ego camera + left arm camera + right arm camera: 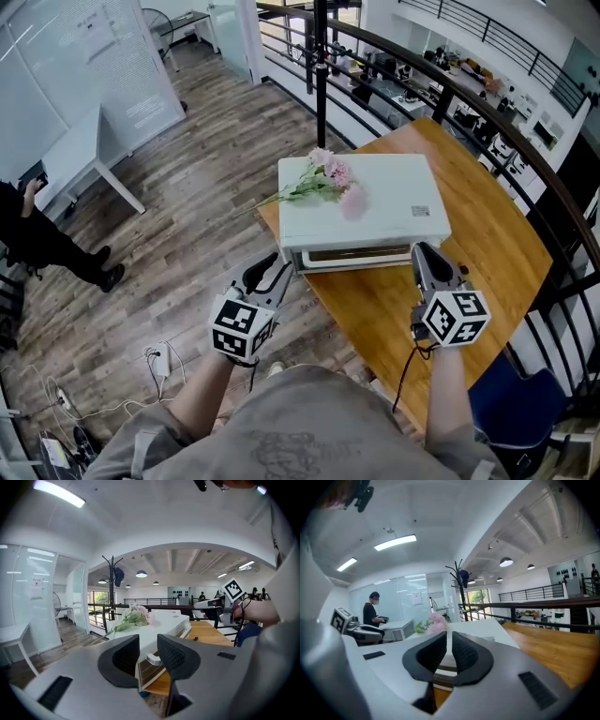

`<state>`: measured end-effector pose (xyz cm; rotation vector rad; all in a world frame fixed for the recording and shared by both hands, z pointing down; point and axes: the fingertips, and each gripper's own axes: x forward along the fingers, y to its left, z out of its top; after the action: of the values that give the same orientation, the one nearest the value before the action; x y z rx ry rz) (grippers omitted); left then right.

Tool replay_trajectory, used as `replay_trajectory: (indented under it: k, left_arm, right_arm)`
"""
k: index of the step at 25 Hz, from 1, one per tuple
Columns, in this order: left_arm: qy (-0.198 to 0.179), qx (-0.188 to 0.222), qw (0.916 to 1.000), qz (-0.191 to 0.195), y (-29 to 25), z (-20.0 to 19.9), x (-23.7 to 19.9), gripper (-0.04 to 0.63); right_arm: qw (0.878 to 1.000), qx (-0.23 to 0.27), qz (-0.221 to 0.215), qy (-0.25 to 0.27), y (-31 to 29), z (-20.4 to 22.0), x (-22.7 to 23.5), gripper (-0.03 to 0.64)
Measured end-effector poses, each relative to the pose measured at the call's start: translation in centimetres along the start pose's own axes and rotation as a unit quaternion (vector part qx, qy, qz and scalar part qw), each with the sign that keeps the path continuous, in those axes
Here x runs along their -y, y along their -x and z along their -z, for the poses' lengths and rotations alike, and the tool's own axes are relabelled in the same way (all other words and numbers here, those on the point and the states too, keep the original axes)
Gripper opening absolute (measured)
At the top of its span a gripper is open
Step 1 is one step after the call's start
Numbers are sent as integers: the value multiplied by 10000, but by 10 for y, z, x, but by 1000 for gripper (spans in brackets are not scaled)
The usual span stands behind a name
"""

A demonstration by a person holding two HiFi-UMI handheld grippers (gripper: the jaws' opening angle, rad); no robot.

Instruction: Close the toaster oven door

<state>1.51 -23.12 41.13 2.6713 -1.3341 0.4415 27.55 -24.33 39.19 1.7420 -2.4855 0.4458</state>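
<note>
Toaster oven, white and boxy, sitting on a wooden table close to the table's near corner. A spray of pink flowers lies across its top. The oven door faces the person; from the head view it stands upright against the front and looks closed.

The left gripper is held just off the oven's front left corner, beyond the table's edge and above the wood floor. Its jaws stand moderately apart, with nothing pressed between them; the oven's corner shows through the gap, farther off.

The right gripper is held over the table, just beside the oven's front right corner. Its jaws are nearly together, leaving only a thin slit, and grip nothing.

A dark metal railing curves behind the table. A black coat stand rises beyond the oven. A person in dark clothes stands far off at the left.
</note>
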Motion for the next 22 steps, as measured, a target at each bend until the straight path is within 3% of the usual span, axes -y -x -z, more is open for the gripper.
replay_trajectory:
  k: [6, 14, 22]
  left_arm:
    - [-380, 628, 9973, 8, 31, -67, 4, 103]
    - [-705, 1252, 9893, 246, 80, -127, 18, 48]
    - [-678, 1288, 9887, 357, 102, -123, 25, 40]
  right_arm:
    - [9949, 797, -550, 281, 48, -71, -49, 44]
    - [9859, 1516, -547, 443, 110, -122, -87, 37]
    - [9870, 1187, -680, 848, 130, -105, -117, 35]
